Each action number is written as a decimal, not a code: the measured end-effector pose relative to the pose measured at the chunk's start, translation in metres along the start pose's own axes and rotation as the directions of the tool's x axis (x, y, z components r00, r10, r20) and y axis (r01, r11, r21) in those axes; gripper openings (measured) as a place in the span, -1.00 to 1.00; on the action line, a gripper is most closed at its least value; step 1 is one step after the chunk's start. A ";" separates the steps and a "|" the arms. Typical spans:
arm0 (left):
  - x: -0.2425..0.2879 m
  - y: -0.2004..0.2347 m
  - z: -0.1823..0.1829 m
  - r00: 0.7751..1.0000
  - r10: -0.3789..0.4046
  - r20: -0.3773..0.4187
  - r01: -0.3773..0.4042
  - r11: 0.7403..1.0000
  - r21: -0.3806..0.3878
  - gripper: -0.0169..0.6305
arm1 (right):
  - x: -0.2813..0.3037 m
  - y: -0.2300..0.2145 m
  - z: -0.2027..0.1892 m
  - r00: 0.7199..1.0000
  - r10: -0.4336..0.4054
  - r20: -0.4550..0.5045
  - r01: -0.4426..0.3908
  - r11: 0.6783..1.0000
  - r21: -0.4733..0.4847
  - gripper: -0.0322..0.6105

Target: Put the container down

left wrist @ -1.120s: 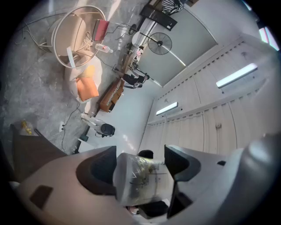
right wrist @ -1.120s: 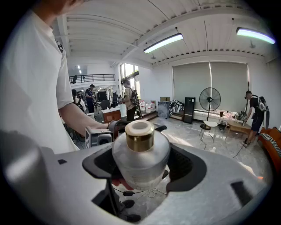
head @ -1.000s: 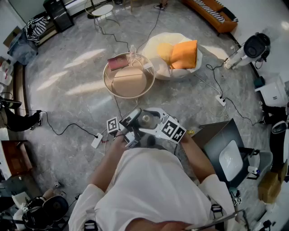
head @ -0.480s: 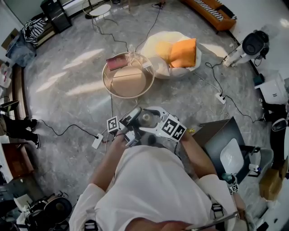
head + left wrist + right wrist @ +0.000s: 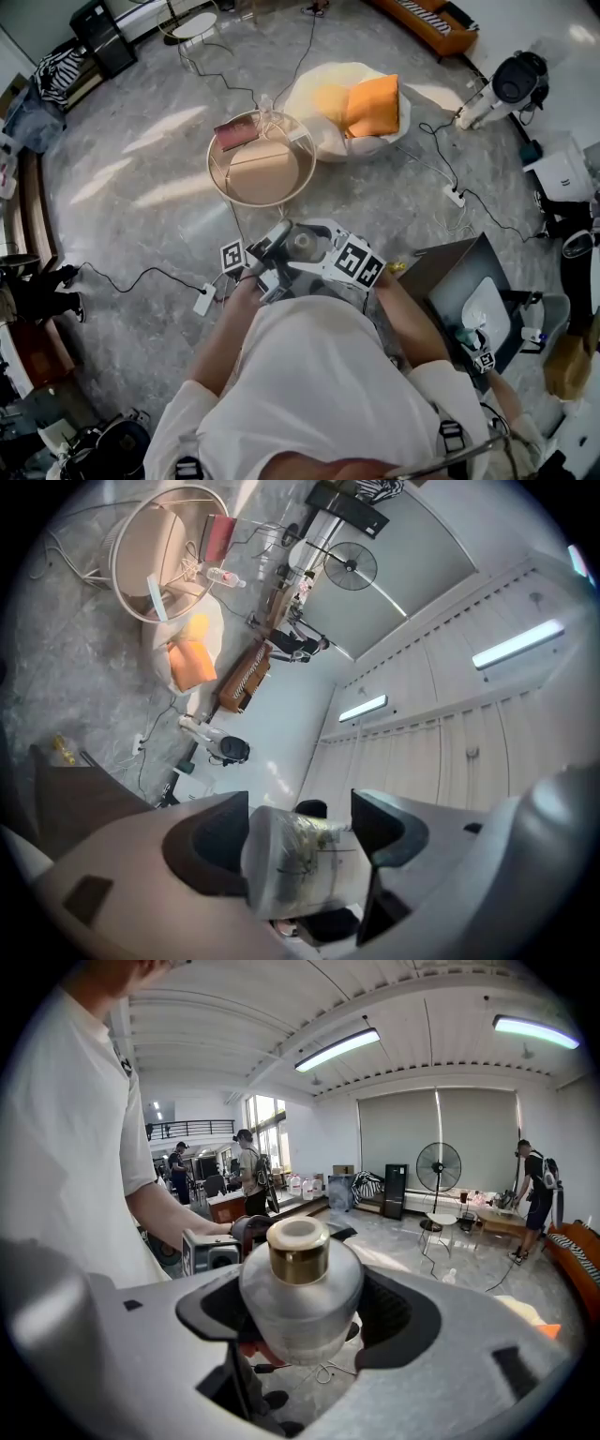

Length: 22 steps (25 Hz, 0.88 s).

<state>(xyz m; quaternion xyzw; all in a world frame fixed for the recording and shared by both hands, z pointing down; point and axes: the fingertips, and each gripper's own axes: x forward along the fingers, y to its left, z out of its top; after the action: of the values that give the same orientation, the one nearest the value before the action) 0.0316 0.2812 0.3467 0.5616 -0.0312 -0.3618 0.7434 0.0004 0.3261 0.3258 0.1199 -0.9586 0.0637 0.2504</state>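
Note:
The container [image 5: 302, 246] is a frosted glass bottle with a gold neck, held in front of the person's chest above the grey floor. My left gripper [image 5: 272, 247] grips it from the left and my right gripper [image 5: 324, 255] from the right. In the left gripper view the frosted body [image 5: 302, 857] fills the gap between the dark jaws of my left gripper [image 5: 300, 825]. In the right gripper view the container [image 5: 300, 1288] stands upright, gold neck [image 5: 298, 1251] on top, clamped in my right gripper [image 5: 305, 1312]. Its base is hidden.
A round low table [image 5: 217, 178] with a red book [image 5: 235, 132] stands ahead on the floor. Behind it lies a pale beanbag [image 5: 328, 84] with an orange cushion [image 5: 372, 106]. A dark chair [image 5: 450, 281] is at the right. Cables and a power strip [image 5: 203, 299] cross the floor.
Both grippers and the container stay where they were in front of the chest. The head view has drifted slightly, so the table and beanbag sit a little further left and up.

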 end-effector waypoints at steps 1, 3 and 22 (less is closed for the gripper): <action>-0.001 0.000 0.001 1.000 0.003 -0.002 -0.003 1.000 0.000 0.04 | 0.002 0.000 0.000 1.000 -0.002 0.002 0.002 1.000 0.004 0.15; -0.004 0.000 0.004 1.000 0.010 -0.007 -0.010 1.000 0.000 0.03 | 0.006 -0.001 0.000 1.000 -0.008 0.004 0.008 1.000 0.006 0.15; 0.010 0.002 0.060 0.998 0.022 0.051 -0.022 1.000 -0.002 0.03 | 0.034 -0.051 0.003 1.000 0.029 0.001 -0.029 1.000 0.007 0.15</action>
<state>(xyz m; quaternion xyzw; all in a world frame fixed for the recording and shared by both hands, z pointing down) 0.0123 0.2267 0.3667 0.5513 -0.0563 -0.3679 0.7467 -0.0164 0.2702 0.3430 0.1070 -0.9601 0.0707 0.2485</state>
